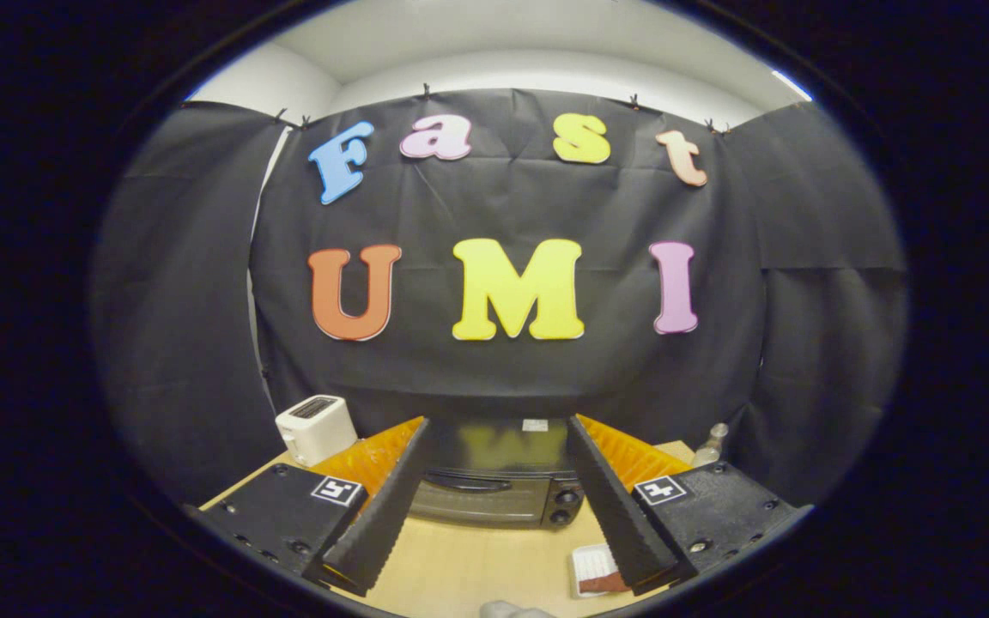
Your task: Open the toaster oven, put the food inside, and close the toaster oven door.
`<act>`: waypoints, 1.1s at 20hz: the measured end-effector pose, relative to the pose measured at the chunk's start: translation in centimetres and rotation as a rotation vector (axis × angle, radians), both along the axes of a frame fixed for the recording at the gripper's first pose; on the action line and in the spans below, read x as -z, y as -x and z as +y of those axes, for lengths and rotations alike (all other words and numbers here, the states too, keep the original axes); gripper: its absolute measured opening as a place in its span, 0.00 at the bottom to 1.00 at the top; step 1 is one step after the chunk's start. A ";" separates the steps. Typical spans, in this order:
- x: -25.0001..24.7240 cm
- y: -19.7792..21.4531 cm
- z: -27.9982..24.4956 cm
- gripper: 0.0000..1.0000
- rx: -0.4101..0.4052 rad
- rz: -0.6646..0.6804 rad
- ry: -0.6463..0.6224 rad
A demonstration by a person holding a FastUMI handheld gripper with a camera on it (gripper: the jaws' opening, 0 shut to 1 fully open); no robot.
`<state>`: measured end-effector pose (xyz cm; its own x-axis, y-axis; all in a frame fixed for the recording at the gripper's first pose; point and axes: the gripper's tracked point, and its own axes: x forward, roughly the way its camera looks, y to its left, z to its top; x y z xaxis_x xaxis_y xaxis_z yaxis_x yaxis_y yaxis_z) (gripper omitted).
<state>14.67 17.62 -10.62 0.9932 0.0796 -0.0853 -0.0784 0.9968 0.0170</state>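
Gripper [499,421] fingers spread wide, holding nothing; one dark toaster oven [494,489] beyond them on the wooden table [469,566], door shut, two knobs; one white toaster [316,427]; one bottle [712,444]

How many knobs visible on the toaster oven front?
2: both on the right end of the toaster oven front, one knob above the other, just inside the right finger of the open gripper. More may be hidden behind that finger.
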 end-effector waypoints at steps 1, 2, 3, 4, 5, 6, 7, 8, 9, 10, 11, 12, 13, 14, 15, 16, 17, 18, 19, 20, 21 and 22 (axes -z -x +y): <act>1.3 -1.5 1.0 1.00 -0.006 0.017 0.001; 2.4 -2.9 1.8 1.00 -0.009 0.029 0.004; 3.4 -4.4 2.5 1.00 -0.012 0.037 0.003; 4.4 -5.8 3.0 1.00 -0.014 0.048 -0.008; 5.9 -7.2 3.4 1.00 -0.012 0.073 -0.012; 7.4 -8.7 3.7 1.00 -0.002 0.105 -0.013; 8.6 -10.3 3.8 1.00 0.007 0.126 -0.015; 9.5 -11.5 4.0 1.00 0.017 0.141 -0.011; 10.6 -12.8 4.2 1.00 0.021 0.157 0.002; 11.7 -13.8 4.2 1.00 0.023 0.178 0.013; 12.6 -14.7 4.5 1.00 0.021 0.189 0.019; 13.5 -15.6 4.6 1.00 0.026 0.202 0.023; 14.4 -16.2 4.6 1.00 0.034 0.212 0.019; 15.3 -16.8 4.3 1.00 0.041 0.237 0.017; 16.1 -17.2 4.1 1.00 0.050 0.258 0.017; 16.8 -17.5 4.0 1.00 0.057 0.273 0.017; 16.8 -17.7 4.0 1.00 0.057 0.268 0.018; 16.5 -18.0 4.1 1.00 0.053 0.257 0.024; 16.9 -18.3 4.3 1.00 0.048 0.259 0.042; 16.7 -18.1 4.2 1.00 0.049 0.258 0.051; 16.7 -18.0 4.2 1.00 0.052 0.263 0.063; 16.8 -18.0 4.2 1.00 0.057 0.265 0.067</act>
<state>32.62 21.78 -27.38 0.9381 0.0092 -0.3463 -0.0235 0.9990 -0.0371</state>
